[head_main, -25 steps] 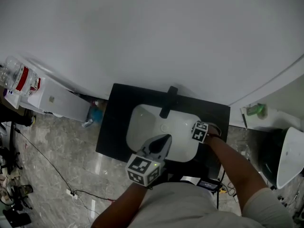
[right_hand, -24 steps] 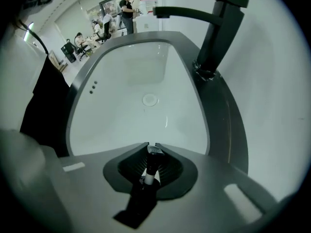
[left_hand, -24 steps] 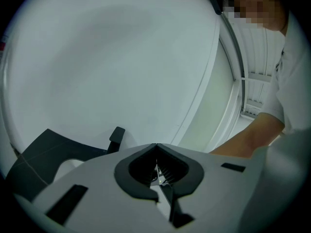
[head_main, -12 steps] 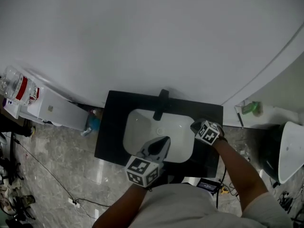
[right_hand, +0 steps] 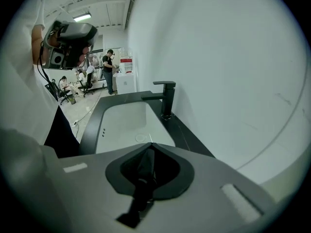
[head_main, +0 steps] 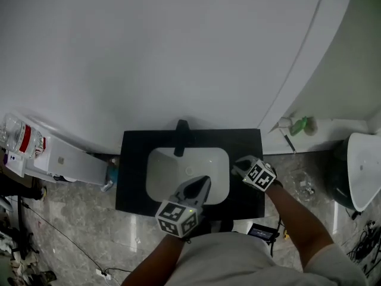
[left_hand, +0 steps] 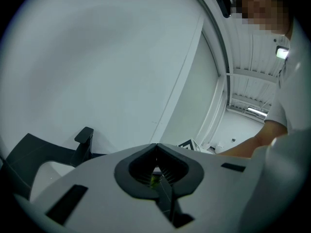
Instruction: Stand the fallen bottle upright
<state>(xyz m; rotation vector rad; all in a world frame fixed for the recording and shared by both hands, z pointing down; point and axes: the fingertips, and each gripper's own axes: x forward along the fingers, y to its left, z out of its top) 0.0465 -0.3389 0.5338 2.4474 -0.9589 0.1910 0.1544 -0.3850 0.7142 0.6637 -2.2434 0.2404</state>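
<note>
Fingers first: in the head view the left gripper point(head_main: 205, 181) has them pressed tip to tip with nothing in between, and the right gripper point(head_main: 237, 167) looks closed up too. The left forearm point(head_main: 153, 260) comes up from the bottom edge and holds that gripper over the front rim of the white sink point(head_main: 159, 167), nose aimed up and to the right. The right forearm point(head_main: 292, 216) reaches in from the lower right. Its gripper is over the strip of black worktop point(head_main: 133, 159) right of the basin, pointing back toward the sink. A black faucet point(head_main: 180, 137) sits at the back rim. The green bottle point(head_main: 302, 125) is well apart from both hands, off on the white ledge point(head_main: 336, 128) right of the worktop. It looks like it's lying over, and only this view shows it clearly.

Left gripper view: fingers meet at the tips, empty. It looks nearly level along the wall point(left_hand: 97, 57), so you get the faucet side-on, plus the right gripper's marker cube and the right forearm from the side. A tiny green speck shows through the gap behind the tips; can't tell what it is.

Right gripper view: its fingers have just been closing and are now fully together, holding nothing. It's tilted down along the sink, and it alone catches people point(right_hand: 108, 71) far down the room.
</note>
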